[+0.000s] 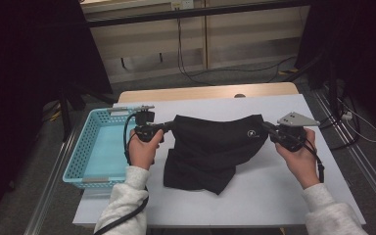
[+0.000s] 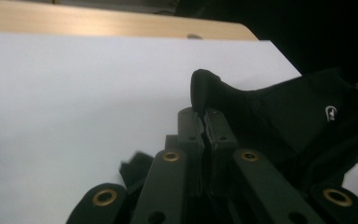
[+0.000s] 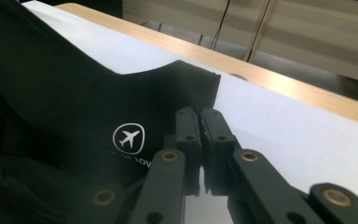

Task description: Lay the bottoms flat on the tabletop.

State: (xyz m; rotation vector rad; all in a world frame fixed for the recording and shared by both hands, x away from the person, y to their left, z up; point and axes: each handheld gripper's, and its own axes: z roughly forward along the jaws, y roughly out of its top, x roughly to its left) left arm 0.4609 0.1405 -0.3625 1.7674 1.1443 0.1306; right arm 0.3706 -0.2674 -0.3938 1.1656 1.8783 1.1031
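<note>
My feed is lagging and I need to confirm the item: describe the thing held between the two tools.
On the white table cover, right of the turquoise basket, a black garment hangs stretched between the left tool and right tool. It bears a small white airplane logo near the right tool.

My left gripper (image 1: 168, 126) and right gripper (image 1: 266, 128) are both clamped shut, pointing inward, forearms spread wide apart.

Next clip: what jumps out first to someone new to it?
A black garment is stretched mid-table between the left gripper and right gripper, each shut on a top corner. A small white airplane logo sits near the right-hand corner. A turquoise basket waits at the table's left edge.
</note>
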